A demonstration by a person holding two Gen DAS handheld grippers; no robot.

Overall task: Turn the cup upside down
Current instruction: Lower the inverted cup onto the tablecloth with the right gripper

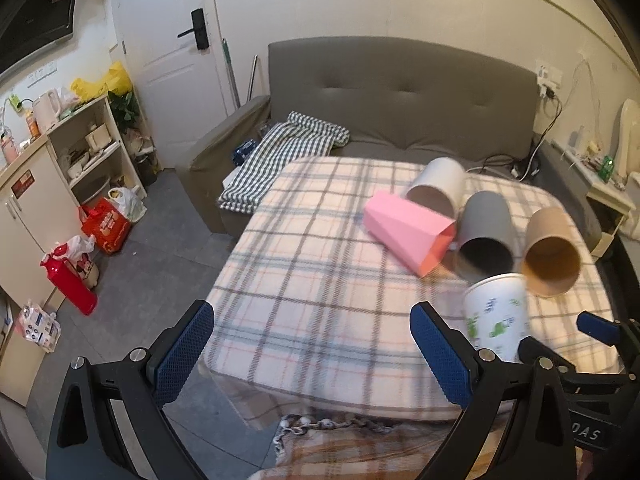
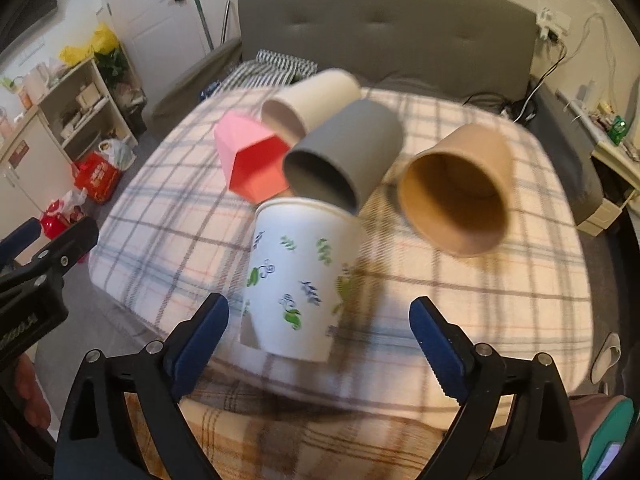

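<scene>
A white paper cup with green and blue prints (image 2: 300,276) stands upright on the plaid-covered table (image 2: 480,300), rim up; it also shows in the left wrist view (image 1: 498,316). My right gripper (image 2: 318,320) is open, its fingers either side of the cup's lower part without touching it. My left gripper (image 1: 312,340) is open and empty, left of the cup over the table's front edge. Behind the white cup lie a grey cup (image 2: 344,156), a tan cup (image 2: 456,192), a cream cup (image 2: 312,100) and a pink faceted cup (image 2: 252,156), all on their sides.
A grey sofa (image 1: 400,92) with a checked cloth (image 1: 280,152) stands behind the table. Shelves (image 1: 92,148), bags and a red bottle (image 1: 72,284) are on the floor at the left. Cables and a side shelf (image 1: 600,176) are at the right.
</scene>
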